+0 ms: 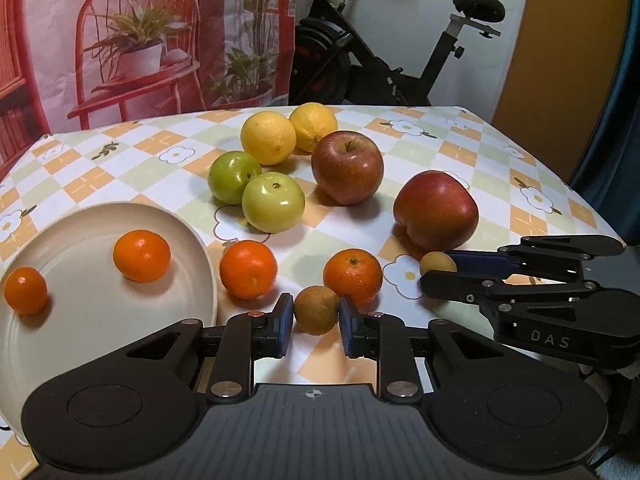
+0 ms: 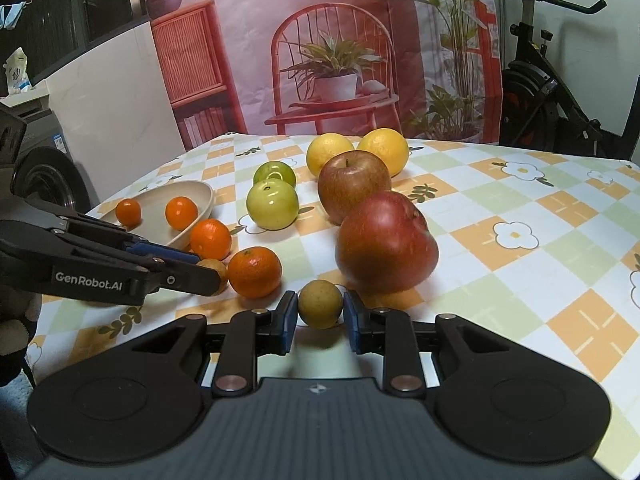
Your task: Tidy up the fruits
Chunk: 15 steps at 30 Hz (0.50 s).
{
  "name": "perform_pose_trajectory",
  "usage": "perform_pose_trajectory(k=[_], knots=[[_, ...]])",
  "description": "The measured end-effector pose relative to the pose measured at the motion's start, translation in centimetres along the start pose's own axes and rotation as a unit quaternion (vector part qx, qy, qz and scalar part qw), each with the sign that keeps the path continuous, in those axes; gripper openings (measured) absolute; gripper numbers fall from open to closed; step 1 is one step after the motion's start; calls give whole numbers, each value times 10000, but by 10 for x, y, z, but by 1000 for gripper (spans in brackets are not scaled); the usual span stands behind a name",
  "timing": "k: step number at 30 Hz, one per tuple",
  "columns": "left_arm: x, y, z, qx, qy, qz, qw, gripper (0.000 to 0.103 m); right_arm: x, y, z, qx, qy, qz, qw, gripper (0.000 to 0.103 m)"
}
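Blue pads of the left gripper (image 1: 316, 314) pressed on a small brown fruit (image 1: 316, 310) at the lower centre of the left wrist view. The pads of the right gripper (image 2: 320, 312) clamped a second, paler brown fruit (image 2: 320, 303) at the lower centre of the right wrist view — each tool held one fruit, low over the checked tablecloth (image 1: 460, 152).

Just above the left gripper's fruit sat two tangerines on the cloth, one at centre-left (image 1: 248, 269) and one at centre (image 1: 352, 276), which touched the fruit in the picture. At the lower left lay a cream plate (image 1: 192, 240) with two more tangerines in it, one near its left edge (image 1: 25, 290) and one toward its upper part (image 1: 142, 255).

Further up, a red apple (image 1: 436, 210) stood right of centre, just above the right gripper's fruit, and a second red apple (image 1: 347, 167) at centre. Left of that were two green fruits (image 1: 273, 201) (image 1: 234, 176), touching. Nearest the table's far edge — two yellow citrus fruits (image 1: 268, 138) (image 1: 313, 126) sat side by side.

Behind the table hung a printed backdrop (image 1: 160, 32), with an exercise bike (image 1: 380, 52) at the upper right.
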<state>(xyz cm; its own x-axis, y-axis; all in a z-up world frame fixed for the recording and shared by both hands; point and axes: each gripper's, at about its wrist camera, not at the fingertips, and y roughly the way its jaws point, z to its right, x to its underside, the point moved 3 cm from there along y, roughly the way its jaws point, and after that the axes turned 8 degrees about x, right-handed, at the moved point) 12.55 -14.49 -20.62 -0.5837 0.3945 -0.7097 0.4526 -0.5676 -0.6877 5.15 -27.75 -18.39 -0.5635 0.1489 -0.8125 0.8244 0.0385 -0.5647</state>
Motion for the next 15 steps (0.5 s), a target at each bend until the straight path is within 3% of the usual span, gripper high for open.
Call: perform_pose_trajectory(k=[15], knots=[[2,-17,-3,-149,61,279,9995,26,2,2,1,10,34,-21,10000,27]])
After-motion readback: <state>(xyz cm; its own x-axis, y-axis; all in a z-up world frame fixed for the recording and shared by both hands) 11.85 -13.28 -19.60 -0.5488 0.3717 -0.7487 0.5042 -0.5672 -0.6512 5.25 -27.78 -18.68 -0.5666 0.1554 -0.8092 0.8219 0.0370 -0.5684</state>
